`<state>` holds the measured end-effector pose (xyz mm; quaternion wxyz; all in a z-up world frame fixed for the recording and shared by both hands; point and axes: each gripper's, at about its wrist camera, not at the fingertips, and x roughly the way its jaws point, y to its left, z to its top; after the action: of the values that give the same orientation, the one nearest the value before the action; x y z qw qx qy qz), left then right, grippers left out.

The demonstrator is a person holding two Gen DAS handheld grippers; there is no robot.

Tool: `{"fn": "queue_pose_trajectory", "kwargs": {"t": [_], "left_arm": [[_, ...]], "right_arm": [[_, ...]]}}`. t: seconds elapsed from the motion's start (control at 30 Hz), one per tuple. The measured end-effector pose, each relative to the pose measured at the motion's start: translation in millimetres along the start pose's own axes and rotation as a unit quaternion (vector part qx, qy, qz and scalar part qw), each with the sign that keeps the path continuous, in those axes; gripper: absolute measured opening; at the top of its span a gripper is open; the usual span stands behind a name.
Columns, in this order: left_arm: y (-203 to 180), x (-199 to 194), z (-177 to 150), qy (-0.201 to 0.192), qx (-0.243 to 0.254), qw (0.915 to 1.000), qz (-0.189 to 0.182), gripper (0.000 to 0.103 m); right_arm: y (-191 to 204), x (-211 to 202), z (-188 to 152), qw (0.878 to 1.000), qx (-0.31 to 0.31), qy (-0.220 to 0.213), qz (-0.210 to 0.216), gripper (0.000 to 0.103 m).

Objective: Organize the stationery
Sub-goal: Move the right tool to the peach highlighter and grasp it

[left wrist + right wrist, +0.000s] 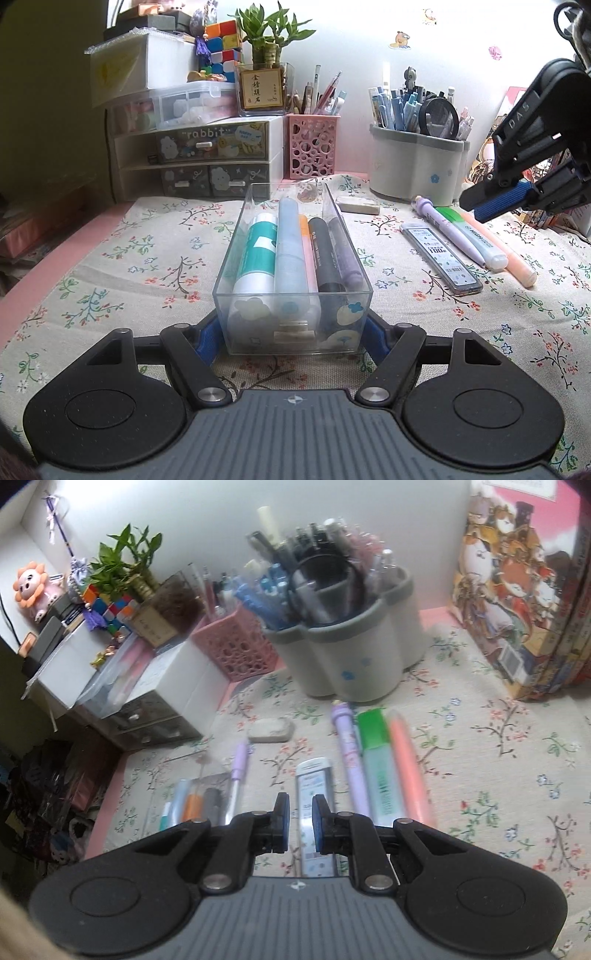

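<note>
A clear plastic organizer box [291, 280], filled with markers and glue sticks, is sitting on the floral-cloth desk [129, 266], and the left gripper [291, 336] is pinching its near end between jaws pressing on both side walls. The right gripper [299, 821] is hanging empty, jaws nearly pressed together, above the pencil-lead case [316, 790] lying beside a purple pen [349, 749], a green highlighter [376, 768] and an orange highlighter [406, 764].

My blue pads [210, 338] look ribbed against the clear, glossy plastic box [291, 321]. The floral tablecloth [147, 266] under it is matt woven cloth. The eraser [359, 205] looks dull.
</note>
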<state>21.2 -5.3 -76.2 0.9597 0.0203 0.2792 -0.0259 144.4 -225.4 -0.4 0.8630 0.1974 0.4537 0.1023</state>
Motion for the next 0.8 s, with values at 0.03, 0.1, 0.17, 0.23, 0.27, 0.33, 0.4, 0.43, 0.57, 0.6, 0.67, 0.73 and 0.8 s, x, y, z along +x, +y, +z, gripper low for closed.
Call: {"fn": "queue_pose_trajectory", "kwargs": {"t": [0.03, 0.1, 0.17, 0.23, 0.27, 0.33, 0.4, 0.43, 0.57, 0.6, 0.67, 0.73, 0.8], "left_arm": [[-0.1, 0.0, 0.0, 0.000, 0.000, 1.0000, 0.000, 0.072], [0.1, 0.0, 0.0, 0.000, 0.000, 1.0000, 0.000, 0.072], [-0.2, -0.1, -0.2, 0.000, -0.001, 1.0000, 0.000, 0.072], [-0.3, -0.4, -0.4, 0.000, -0.001, 1.0000, 0.001, 0.072], [-0.5, -0.4, -0.5, 0.000, -0.001, 1.0000, 0.002, 0.072], [-0.1, -0.7, -0.8, 0.000, -0.001, 1.0000, 0.001, 0.072], [-0.2, -0.8, -1.0, 0.000, -0.001, 1.0000, 0.001, 0.072], [-0.1, -0.7, -0.8, 0.000, -0.001, 1.0000, 0.001, 0.072], [-0.3, -0.8, -0.9, 0.000, -0.001, 1.0000, 0.001, 0.072], [-0.1, -0.6, -0.8, 0.000, -0.001, 1.0000, 0.001, 0.072], [-0.1, -0.8, -0.9, 0.000, -0.001, 1.0000, 0.001, 0.072], [-0.2, -0.7, -0.8, 0.000, -0.001, 1.0000, 0.002, 0.072], [-0.3, -0.8, -0.9, 0.000, -0.001, 1.0000, 0.002, 0.072]], "right_arm": [[-6.3, -0.4, 0.6, 1.000, 0.006, 0.001, -0.004, 0.012], [-14.8, -1.4, 1.8, 1.000, 0.015, -0.001, -0.010, 0.012], [-23.9, -5.2, 2.3, 0.999, 0.022, -0.012, -0.022, 0.012], [-30.7, -7.5, 2.8, 0.999, 0.022, -0.017, -0.035, 0.012], [-34.4, -8.4, 3.0, 0.999, 0.025, -0.018, -0.038, 0.012], [-39.9, -8.7, 3.9, 0.998, 0.024, -0.020, -0.049, 0.012], [-43.6, -8.9, 4.5, 0.998, 0.021, -0.022, -0.060, 0.012], [-45.7, -8.0, 4.9, 0.998, 0.018, -0.021, -0.062, 0.012], [-47.8, -1.9, 3.8, 0.997, -0.011, -0.011, -0.071, 0.012], [-48.9, 2.4, 4.5, 0.997, -0.015, -0.005, -0.073, 0.012], [-50.1, 12.0, 7.4, 0.996, -0.020, 0.004, -0.083, 0.012], [-49.0, 20.7, 9.8, 0.996, -0.031, 0.012, -0.078, 0.013], [-44.2, 29.5, 10.0, 0.995, -0.051, 0.020, -0.084, 0.015]]}}
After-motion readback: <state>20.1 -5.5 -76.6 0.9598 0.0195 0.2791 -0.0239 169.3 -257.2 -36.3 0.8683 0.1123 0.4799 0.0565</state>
